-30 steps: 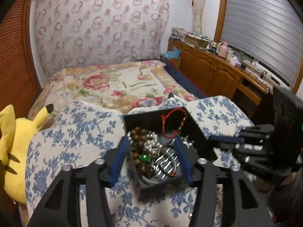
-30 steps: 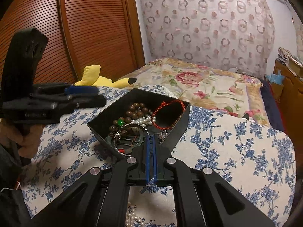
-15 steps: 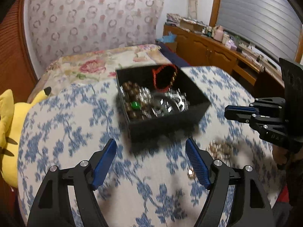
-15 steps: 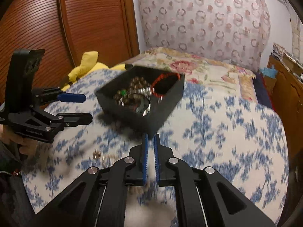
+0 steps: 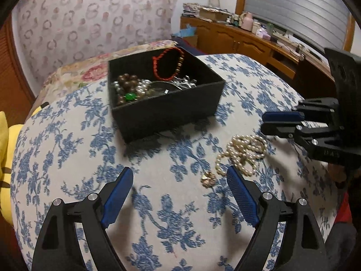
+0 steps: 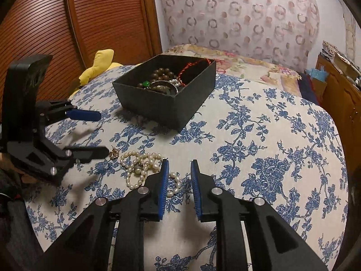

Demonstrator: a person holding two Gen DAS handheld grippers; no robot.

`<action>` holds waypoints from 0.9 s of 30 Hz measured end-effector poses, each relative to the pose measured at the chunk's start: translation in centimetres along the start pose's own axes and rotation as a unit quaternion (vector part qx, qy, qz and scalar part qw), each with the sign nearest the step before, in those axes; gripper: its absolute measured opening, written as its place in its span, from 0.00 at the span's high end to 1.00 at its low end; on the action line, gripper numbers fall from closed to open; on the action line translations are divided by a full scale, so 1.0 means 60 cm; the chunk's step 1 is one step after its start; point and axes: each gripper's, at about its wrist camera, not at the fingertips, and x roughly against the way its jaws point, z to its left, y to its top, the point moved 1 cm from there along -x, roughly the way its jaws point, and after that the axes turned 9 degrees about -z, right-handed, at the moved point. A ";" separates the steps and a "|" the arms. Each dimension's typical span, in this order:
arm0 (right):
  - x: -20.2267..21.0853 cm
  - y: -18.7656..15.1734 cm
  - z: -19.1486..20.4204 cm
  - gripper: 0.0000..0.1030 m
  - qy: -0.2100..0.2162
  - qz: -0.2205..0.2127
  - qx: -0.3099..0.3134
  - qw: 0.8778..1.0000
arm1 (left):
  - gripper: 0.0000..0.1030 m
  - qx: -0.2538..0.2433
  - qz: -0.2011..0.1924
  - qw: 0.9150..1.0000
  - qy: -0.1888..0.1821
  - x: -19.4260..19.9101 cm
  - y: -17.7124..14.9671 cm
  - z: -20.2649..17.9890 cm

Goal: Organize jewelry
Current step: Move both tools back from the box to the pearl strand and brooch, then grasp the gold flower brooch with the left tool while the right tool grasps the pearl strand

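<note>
A black open box [image 5: 171, 110] [image 6: 171, 106] stands on the blue-flowered cloth and holds brown beads, pearls, a green stone, silver pieces and a red cord bracelet [image 5: 168, 62]. A pearl necklace [image 5: 242, 152] [image 6: 144, 167] lies loose on the cloth in front of the box, with a small gold piece [image 5: 208, 177] [image 6: 114, 153] beside it. My left gripper [image 5: 178, 179] is open and empty, just left of the necklace. My right gripper [image 6: 179, 172] is open by a narrow gap and empty, right beside the necklace.
A yellow plush toy [image 6: 99, 64] lies past the cloth's left edge. A flowered bed [image 6: 243, 63] is behind the box. A wooden dresser [image 5: 243, 43] with clutter runs along the right wall. A wooden slatted door [image 6: 79, 22] stands at the left.
Both grippers have pulled back from the box and lowered toward the cloth. The left opened and let go of the box. The right opened a little. The pearl necklace came into view.
</note>
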 end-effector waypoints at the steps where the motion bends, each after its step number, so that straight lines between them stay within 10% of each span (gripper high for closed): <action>1: 0.000 0.000 0.000 0.79 -0.001 0.000 0.000 1.000 | 0.22 -0.002 0.001 1.000 -0.003 -0.001 -0.002 -0.003; 10: 0.005 -0.005 -0.009 0.79 -0.007 -0.001 -0.005 1.000 | 0.57 -0.011 0.012 0.999 -0.028 -0.011 -0.009 -0.025; 27: -0.001 -0.010 -0.003 0.79 0.001 0.002 -0.005 1.000 | 0.87 -0.022 0.005 0.999 -0.038 -0.014 -0.005 -0.041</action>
